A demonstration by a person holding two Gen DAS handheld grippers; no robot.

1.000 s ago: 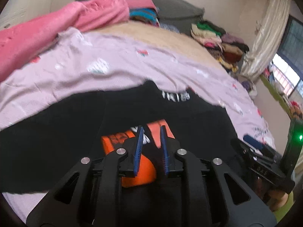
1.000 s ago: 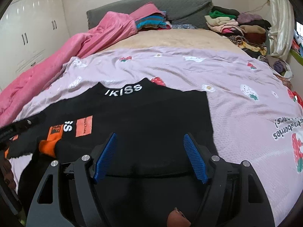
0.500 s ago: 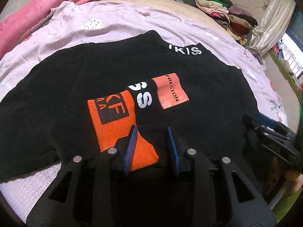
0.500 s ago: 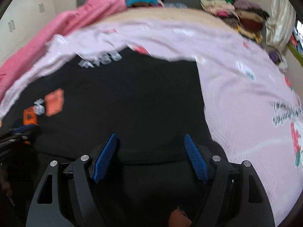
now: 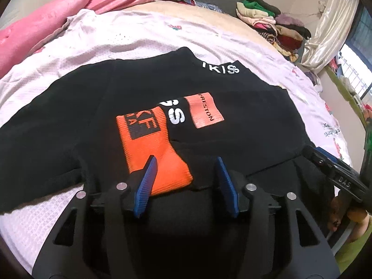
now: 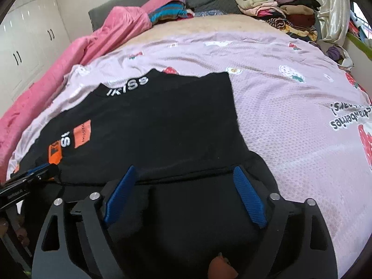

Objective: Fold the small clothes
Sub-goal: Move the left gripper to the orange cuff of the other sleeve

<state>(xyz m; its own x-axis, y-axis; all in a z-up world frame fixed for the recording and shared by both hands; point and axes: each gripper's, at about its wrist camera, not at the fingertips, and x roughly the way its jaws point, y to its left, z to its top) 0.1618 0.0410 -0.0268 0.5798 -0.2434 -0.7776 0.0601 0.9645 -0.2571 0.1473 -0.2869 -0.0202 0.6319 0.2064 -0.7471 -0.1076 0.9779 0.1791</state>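
Tilting both grippers steeply down over the bed, we hover above a black sweater lying flat on the pink sheet. L gripper jaws are opening, orange cuff loose btwn them, unpinched. R gripper jaws are opening wide over the sweater's hem, gripping nothing.

Black garment: near hem hidden behind left tongs; left sleeve cut by frame edge. Orange patch lettering illegible in right view.
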